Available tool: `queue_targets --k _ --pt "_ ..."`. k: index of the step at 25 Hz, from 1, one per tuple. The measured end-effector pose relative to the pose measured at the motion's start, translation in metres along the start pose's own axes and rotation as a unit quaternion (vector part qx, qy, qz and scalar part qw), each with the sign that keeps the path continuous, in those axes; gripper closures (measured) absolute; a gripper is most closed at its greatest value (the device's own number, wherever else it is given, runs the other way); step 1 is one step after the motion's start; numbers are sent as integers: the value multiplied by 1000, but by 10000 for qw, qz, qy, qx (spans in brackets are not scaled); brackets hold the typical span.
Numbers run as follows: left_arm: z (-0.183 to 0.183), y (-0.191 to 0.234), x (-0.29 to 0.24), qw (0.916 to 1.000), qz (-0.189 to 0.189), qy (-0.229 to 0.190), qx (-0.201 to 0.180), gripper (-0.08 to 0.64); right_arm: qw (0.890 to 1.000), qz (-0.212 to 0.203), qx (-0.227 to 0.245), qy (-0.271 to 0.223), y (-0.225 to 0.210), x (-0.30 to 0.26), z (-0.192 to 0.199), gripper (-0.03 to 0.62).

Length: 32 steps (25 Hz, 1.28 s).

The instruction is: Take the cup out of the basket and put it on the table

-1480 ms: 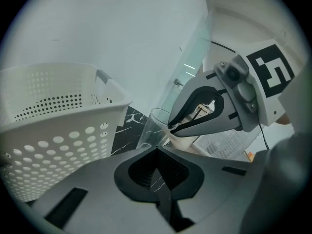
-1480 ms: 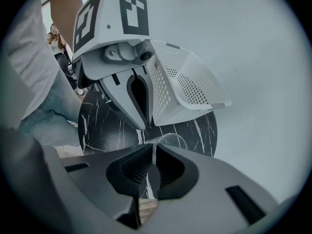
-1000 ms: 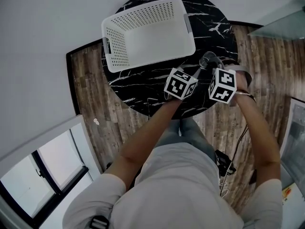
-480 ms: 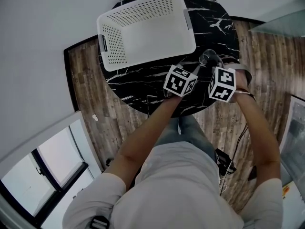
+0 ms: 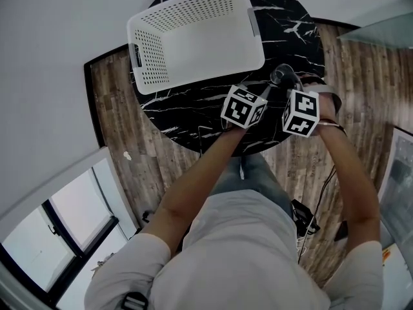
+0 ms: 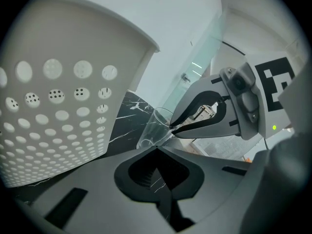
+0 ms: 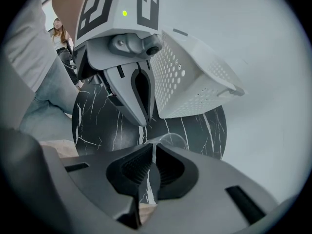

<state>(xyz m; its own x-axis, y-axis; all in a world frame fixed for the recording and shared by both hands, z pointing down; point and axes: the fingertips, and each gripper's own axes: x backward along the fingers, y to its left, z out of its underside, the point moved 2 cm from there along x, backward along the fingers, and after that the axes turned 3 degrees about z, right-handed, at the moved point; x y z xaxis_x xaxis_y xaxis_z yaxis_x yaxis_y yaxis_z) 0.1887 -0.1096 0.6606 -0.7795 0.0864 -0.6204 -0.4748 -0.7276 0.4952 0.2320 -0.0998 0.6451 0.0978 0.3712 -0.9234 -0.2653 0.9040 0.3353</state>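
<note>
White perforated basket [image 5: 151, 60] at the left of the round table [image 5: 181, 118], with the cup [image 5: 282, 76] outside it, near its right-hand corner and over the marble. Left gripper [image 5: 264, 92] just left of the cup, jaws pressed together on nothing, tips aimed at the cup's lower wall and close beside it. Right gripper [image 5: 288, 84] on the cup's other side, jaws pinched on the thin wall at the rim, holding it slightly tilted; base low by the tabletop, contact not discernible. Cup clear, smooth, tapered, open end up. Basket of matte plastic, rectangular with rounded corners, walls dotted with rows of round holes, a grey handle patch on each short end. Grippers of grey moulded plastic, each topped by a cube with black-and-white square markers. Tabletop black with white veining, glossy. Wood-plank floor [image 5: 122, 128] beneath, pale plain wall [image 5: 51, 57] behind, dark-framed window [image 5: 71, 231] at lower left.
</note>
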Motion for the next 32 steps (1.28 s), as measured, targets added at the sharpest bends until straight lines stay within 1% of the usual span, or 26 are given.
queue_targets --k 8,23,32 --pt "1 -1 -2 10000 5 -4 8 561 10000 25 82 16 3 -4 0 568" --pt "12 -2 -2 9999 44 51 77 561 10000 -50 39 -10 8 -5 0 568" --pt "12 -2 1 9999 40 27 102 561 10000 -58 41 18 9 -6 2 566"
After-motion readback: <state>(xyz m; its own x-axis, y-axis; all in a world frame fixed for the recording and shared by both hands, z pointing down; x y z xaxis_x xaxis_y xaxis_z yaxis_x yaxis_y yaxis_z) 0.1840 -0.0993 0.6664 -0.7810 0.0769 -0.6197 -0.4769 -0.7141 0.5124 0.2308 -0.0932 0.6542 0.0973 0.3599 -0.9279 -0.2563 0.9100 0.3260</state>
